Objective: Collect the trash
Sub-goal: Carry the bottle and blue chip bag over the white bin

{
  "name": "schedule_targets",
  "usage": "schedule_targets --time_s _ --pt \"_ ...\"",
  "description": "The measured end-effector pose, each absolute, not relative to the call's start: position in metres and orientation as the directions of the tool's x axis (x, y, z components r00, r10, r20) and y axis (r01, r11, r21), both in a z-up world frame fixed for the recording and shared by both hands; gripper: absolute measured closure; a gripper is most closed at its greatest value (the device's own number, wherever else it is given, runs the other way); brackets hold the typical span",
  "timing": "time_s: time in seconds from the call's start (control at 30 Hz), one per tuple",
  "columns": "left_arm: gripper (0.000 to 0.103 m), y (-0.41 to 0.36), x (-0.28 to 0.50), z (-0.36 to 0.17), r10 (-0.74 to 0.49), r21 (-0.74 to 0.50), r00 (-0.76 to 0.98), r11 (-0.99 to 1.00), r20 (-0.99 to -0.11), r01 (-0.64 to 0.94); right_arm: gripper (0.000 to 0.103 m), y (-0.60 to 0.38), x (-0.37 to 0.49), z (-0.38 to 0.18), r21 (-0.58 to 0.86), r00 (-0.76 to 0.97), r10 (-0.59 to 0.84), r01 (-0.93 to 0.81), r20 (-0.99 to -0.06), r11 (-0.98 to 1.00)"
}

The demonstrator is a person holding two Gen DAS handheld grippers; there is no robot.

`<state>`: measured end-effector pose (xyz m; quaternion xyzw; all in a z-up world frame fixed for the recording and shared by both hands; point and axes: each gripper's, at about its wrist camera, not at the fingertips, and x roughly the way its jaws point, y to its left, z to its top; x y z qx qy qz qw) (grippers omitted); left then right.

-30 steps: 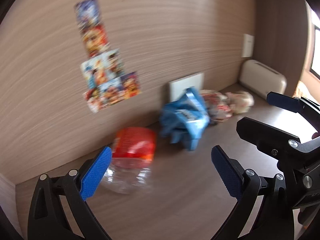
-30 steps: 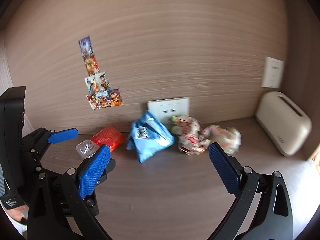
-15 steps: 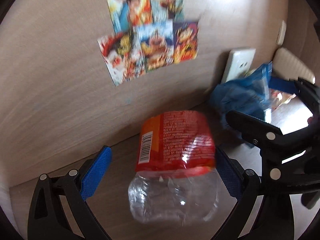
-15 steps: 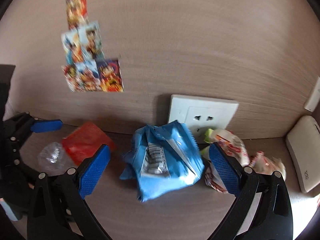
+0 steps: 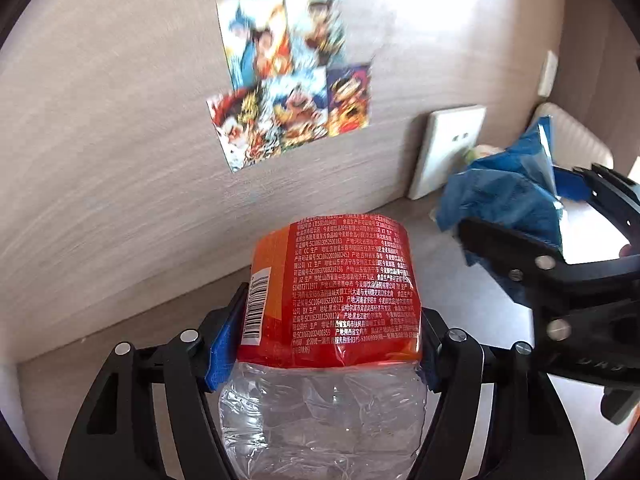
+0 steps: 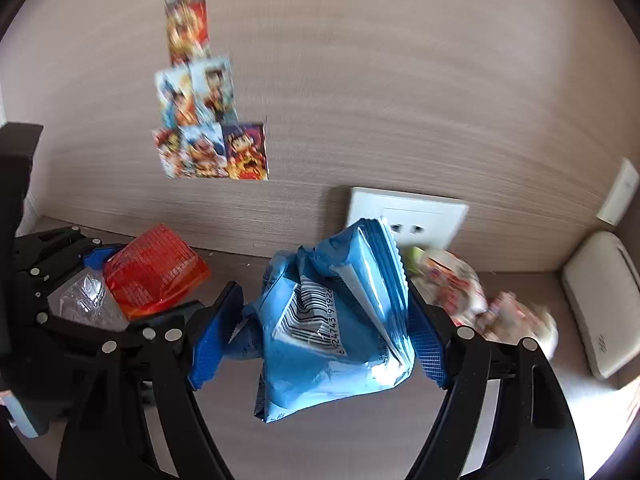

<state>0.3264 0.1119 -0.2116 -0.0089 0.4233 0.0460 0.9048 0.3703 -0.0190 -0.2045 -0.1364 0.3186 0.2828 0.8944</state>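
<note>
Left gripper point(image 5: 324, 344) jaws just closed onto crushed clear plastic bottle with red label point(image 5: 332, 312); right gripper point(image 6: 316, 340) likewise around crumpled blue foil wrapper point(image 6: 336, 320) — contact probably made. Both on desk point(image 6: 360, 440); crumpled printed wrappers point(image 6: 480, 300) left.

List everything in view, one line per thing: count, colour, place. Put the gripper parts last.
plastic bottle: one, clear with a red label, crushed, lying on the desk between the left pads.
snack bag: one, blue, crumpled, on the desk in front of the socket, between the right pads.
crumpled wrappers: a blurred white-and-red heap, count unclear, right of the blue bag.
wall socket: one, white, on the wall just above the desk.
picture cards: several, multicoloured, stuck on the wall.
white device: one, cream, far right on the desk.
desk: one, pale wood grain.
left hand-held gripper: black with blue pads, has just been closing, pads against the bottle.
right hand-held gripper: black with blue pads, has just been closing, pads against the bag.
</note>
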Motion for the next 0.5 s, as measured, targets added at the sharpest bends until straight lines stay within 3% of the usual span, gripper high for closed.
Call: schedule_targets --time_s 0.27,0.5 --pt "0.034 0.071 0.285 -0.183 0.012 -0.003 0.672 1.000 -0.740 -0.021 0.024 -0.085 0.324 -0.178 -0.004 0.691 0.407 -0.510 -0.598 0.860" --pt "0.034 -0.016 0.270 -0.168 -0.113 -0.019 0.675 0.989 -0.730 0.145 0.024 -0.168 0.291 -0.166 0.026 0.750 0.319 -0.374 -0.579 0.927"
